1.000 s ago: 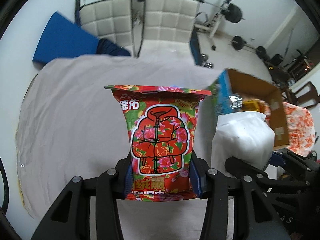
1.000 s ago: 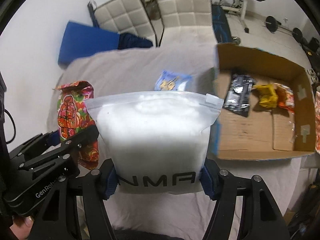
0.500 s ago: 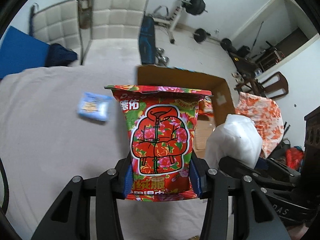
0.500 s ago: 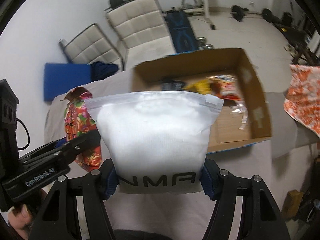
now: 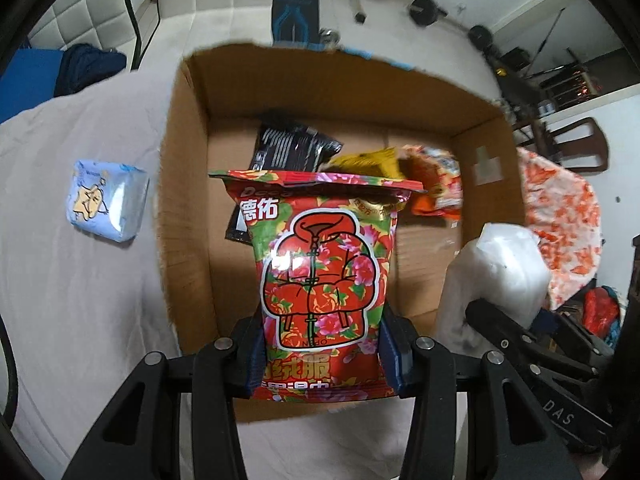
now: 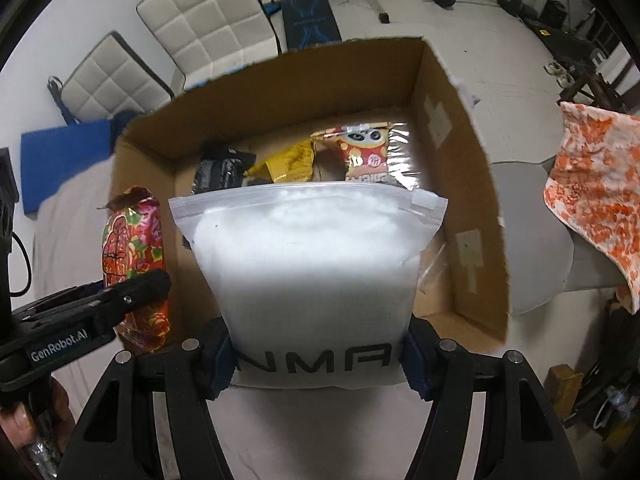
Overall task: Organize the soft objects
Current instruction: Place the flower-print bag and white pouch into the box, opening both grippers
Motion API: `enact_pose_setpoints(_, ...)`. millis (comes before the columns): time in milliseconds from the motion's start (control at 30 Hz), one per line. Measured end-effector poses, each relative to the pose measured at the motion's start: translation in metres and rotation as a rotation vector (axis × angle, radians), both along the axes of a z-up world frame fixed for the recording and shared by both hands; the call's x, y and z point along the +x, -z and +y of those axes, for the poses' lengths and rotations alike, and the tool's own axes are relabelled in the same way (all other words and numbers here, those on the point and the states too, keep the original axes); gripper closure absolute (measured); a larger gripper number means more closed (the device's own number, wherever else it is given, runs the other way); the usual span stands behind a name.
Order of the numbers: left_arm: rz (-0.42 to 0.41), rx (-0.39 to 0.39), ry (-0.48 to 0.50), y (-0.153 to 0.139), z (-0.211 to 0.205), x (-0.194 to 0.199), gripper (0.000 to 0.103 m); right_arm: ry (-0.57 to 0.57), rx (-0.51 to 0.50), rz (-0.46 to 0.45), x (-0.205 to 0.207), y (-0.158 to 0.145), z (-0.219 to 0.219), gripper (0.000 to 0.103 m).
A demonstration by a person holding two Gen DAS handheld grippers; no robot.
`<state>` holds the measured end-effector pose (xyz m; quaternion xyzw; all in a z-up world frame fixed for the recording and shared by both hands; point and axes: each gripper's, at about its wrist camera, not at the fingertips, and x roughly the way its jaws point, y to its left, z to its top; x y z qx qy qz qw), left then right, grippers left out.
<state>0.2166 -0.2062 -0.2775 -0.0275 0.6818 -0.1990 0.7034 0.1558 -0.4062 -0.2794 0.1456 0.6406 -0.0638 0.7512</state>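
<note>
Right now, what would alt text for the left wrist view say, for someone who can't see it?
The left gripper holds a red floral snack bag above an open cardboard box with three packets inside. A blue pack lies on the grey cloth left of it; a white bag is at right.

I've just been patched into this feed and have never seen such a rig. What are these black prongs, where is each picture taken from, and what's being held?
There is no robot arm: a person holds a two-finger tool in each hand, and each round picture comes from a camera on one tool, looking along its black fingers. The left tool is shut on a red flowered snack bag. The right tool is shut on a white zip-top pouch. Both hang over an open brown cardboard box holding black, yellow and orange packets. A small pale blue packet lies on the grey cloth beside the box.
</note>
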Motion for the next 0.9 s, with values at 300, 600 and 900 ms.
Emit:
enact_pose_setpoints(300,0.082,0.064,-0.012,0.039,-0.01,0.003,0.059,-0.033,0.032,0.058,0.022,0.036,0.006,0.032)
enact_pose_setpoints(600,0.164,0.046,-0.032,0.062,-0.002,0.006,0.059,-0.074,0.039,0.115,0.027,0.061,0.019,0.028)
enact_pose_setpoints(900,0.168,0.074,-0.035,0.06,0.0,0.005,0.059,-0.065,0.046,0.112,0.029,0.061,0.016,0.018)
